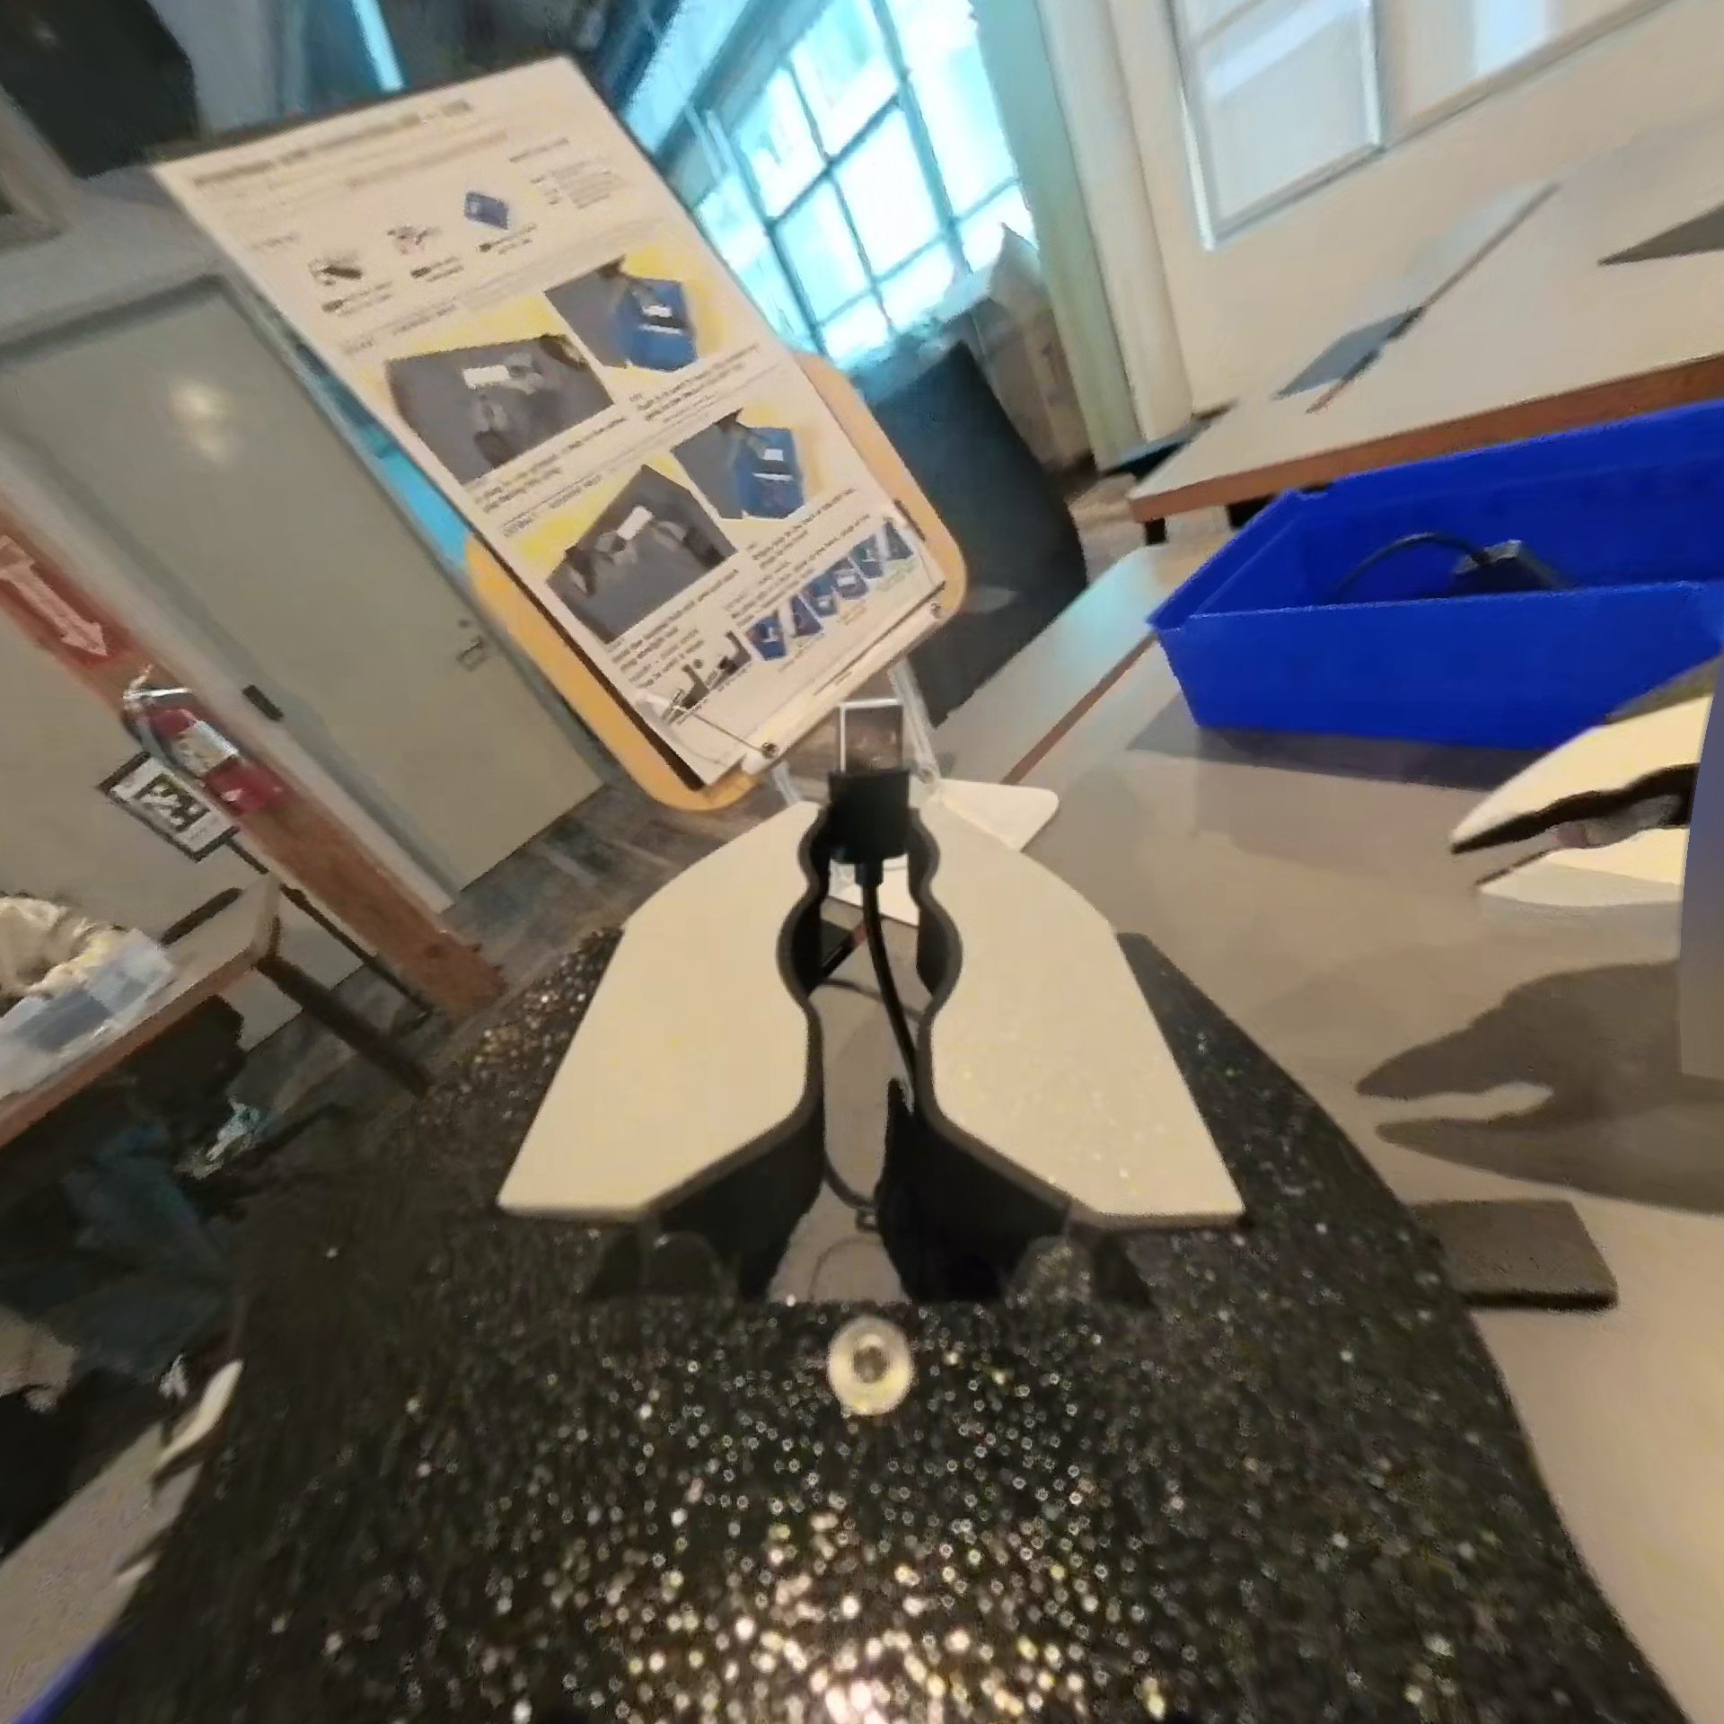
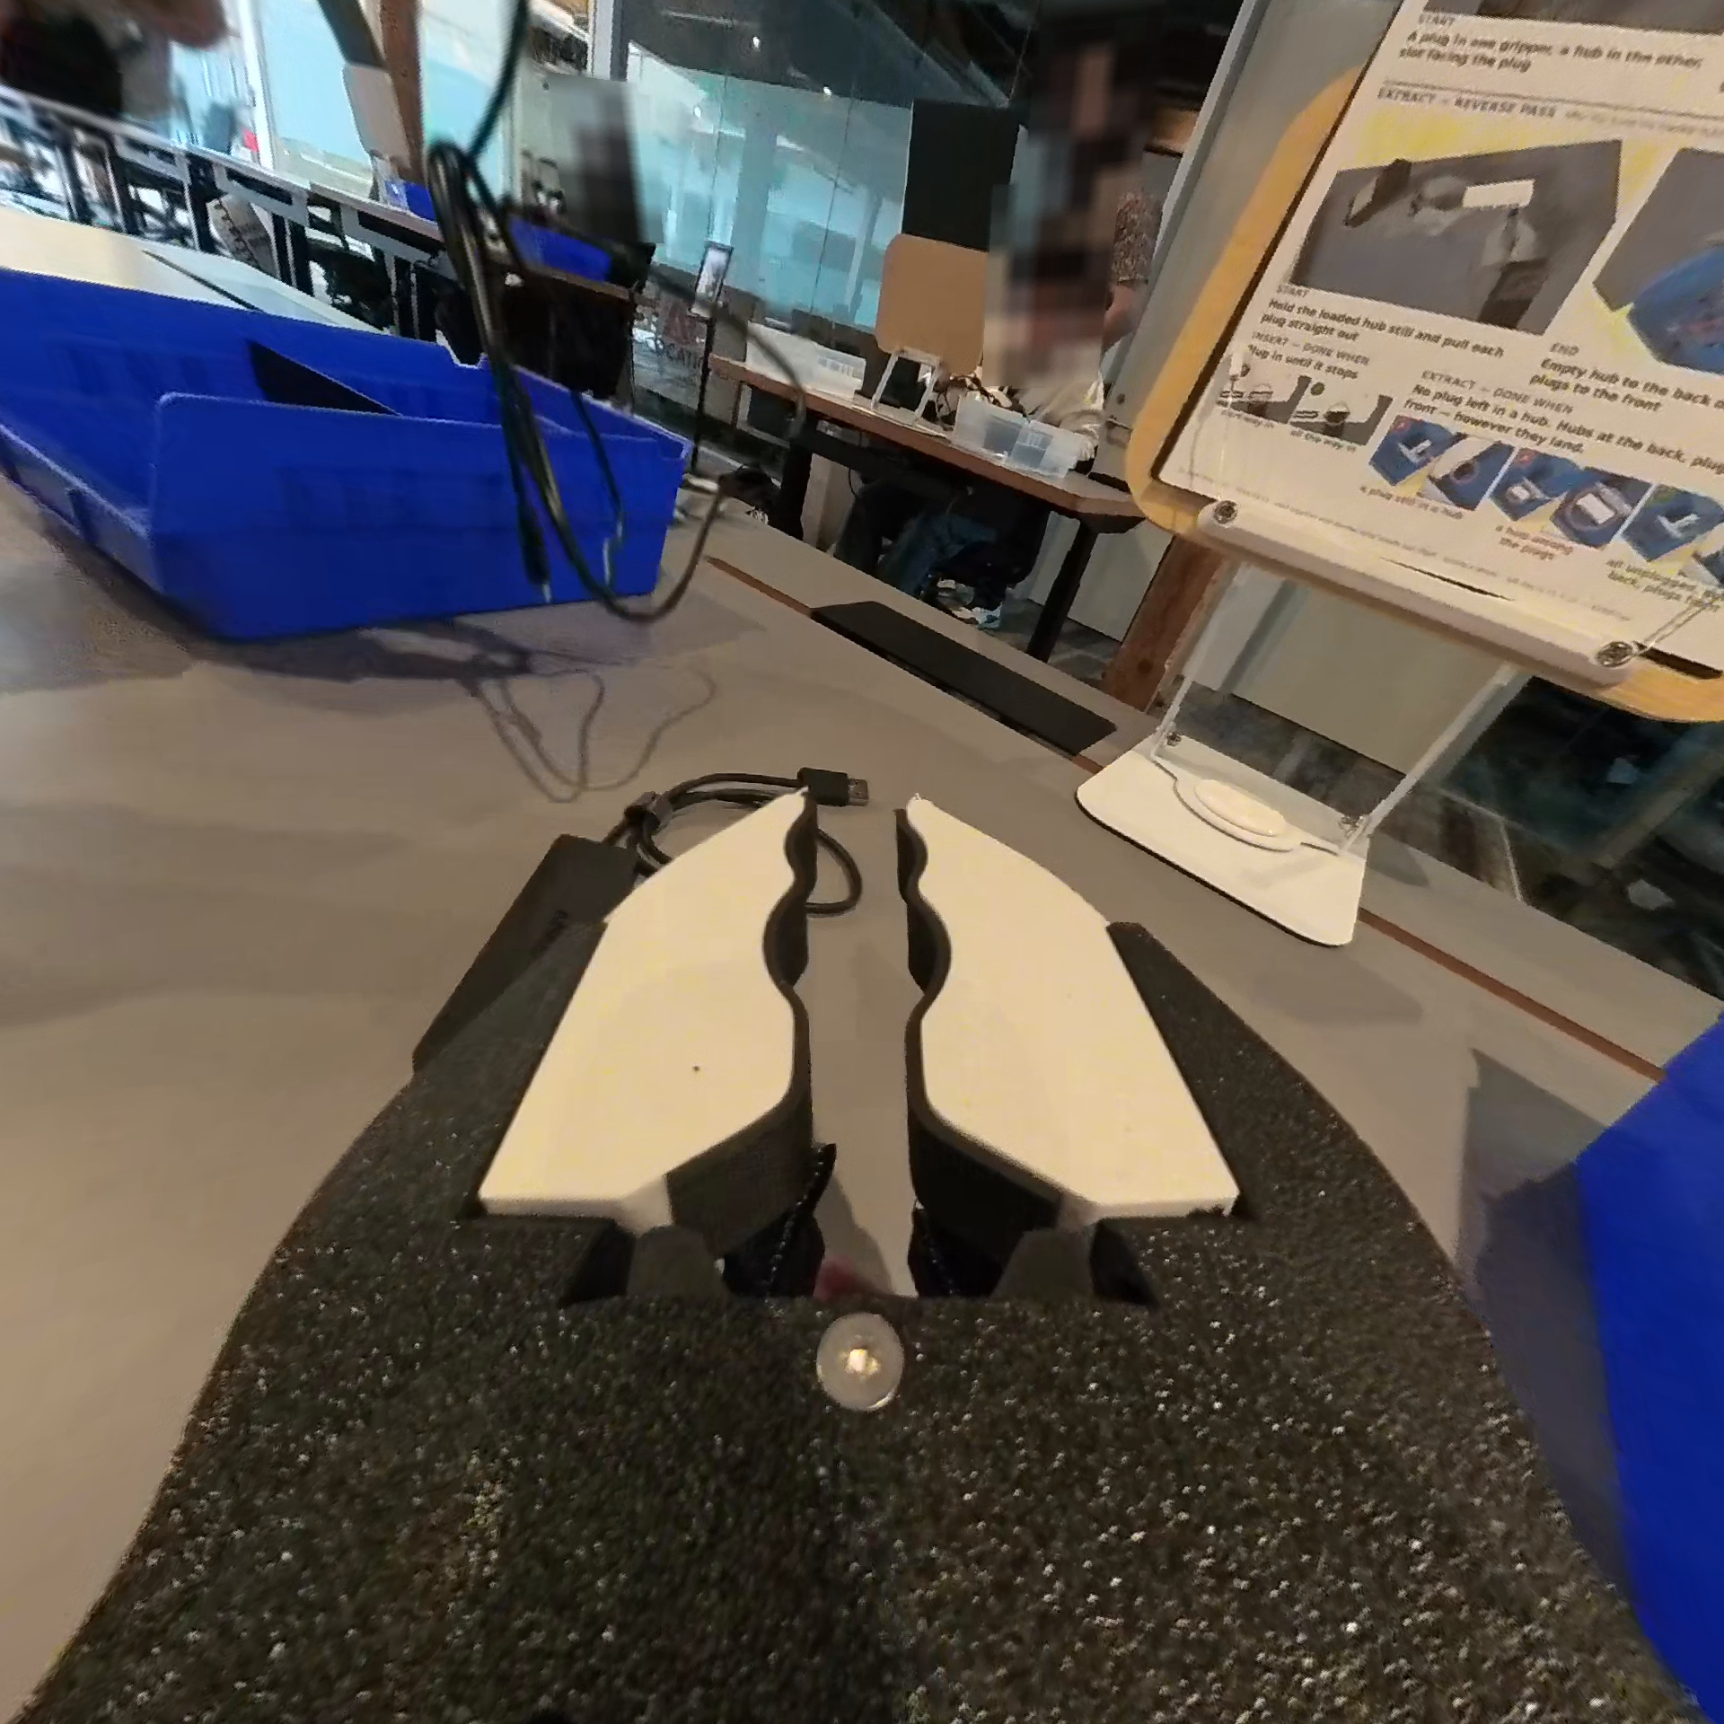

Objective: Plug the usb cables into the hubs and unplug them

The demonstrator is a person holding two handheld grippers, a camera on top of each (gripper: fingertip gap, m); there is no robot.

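My left gripper [image 1: 868,826] is shut on a black USB plug [image 1: 868,793] held in the air. The plug's metal tip [image 1: 869,742] sticks out past the fingertips, and its cable [image 1: 886,980] runs back between the fingers. My right gripper [image 2: 854,812] is open with a narrow gap, low over the grey table [image 2: 280,886]. A black hub [image 2: 550,905] lies under its left finger. The hub's coiled cable and USB plug [image 2: 835,786] lie just beyond the fingertips. A black cable [image 2: 508,373] dangles in the air at the upper left. The right gripper also shows in the left wrist view [image 1: 1586,826].
A blue bin [image 1: 1446,644] [image 2: 373,485] stands on the table and holds a dark device with a cable [image 1: 1493,560]. An instruction board [image 1: 560,420] [image 2: 1493,326] on a white stand [image 2: 1231,840] sits at the table edge. A black pad [image 2: 961,672] lies flat nearby. A person sits at a far table.
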